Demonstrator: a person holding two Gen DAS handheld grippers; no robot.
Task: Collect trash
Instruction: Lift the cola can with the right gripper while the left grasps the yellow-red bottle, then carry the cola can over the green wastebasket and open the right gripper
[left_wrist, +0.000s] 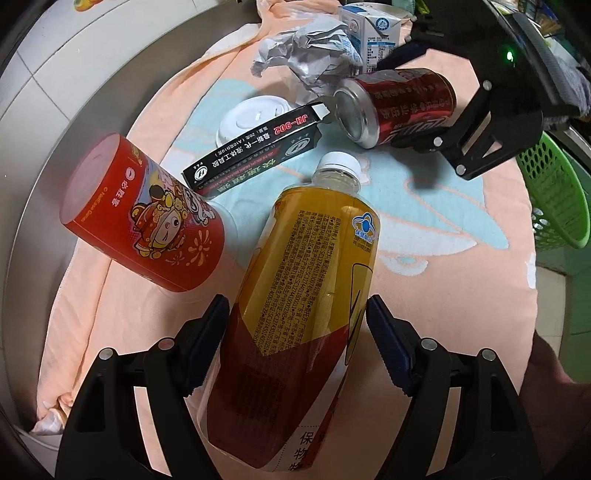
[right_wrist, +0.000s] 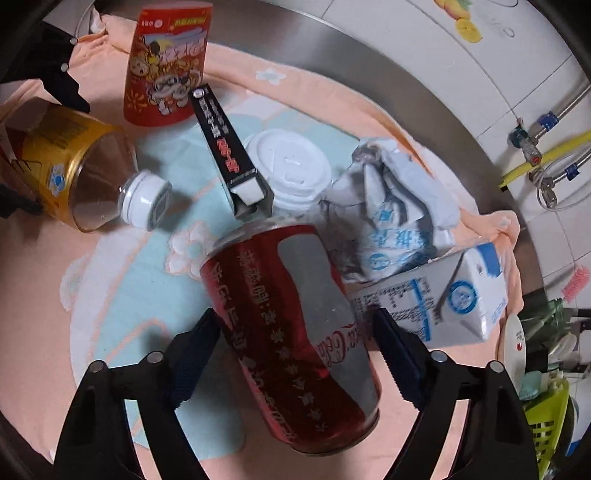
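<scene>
Left gripper (left_wrist: 295, 339) straddles the lying bottle (left_wrist: 295, 314), fingers spread, not yet pinching; right gripper (right_wrist: 295, 350) frames the tipped can (right_wrist: 295, 332), likewise unclenched. Both lie on the towel (left_wrist: 424, 229). Beyond them: black box (left_wrist: 255, 147), white lid (left_wrist: 251, 118), crumpled paper (left_wrist: 306, 55), carton (right_wrist: 443, 299), red cup (left_wrist: 144, 214).

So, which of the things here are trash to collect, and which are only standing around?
Trash to collect:
- yellow tea bottle, between the left gripper fingers
- cola can, between the right gripper fingers
- red paper cup
- black glue box
- white cup lid
- crumpled wrapper
- milk carton

Not trash:
- towel
- green basket, probably the bin
- pipes
</scene>
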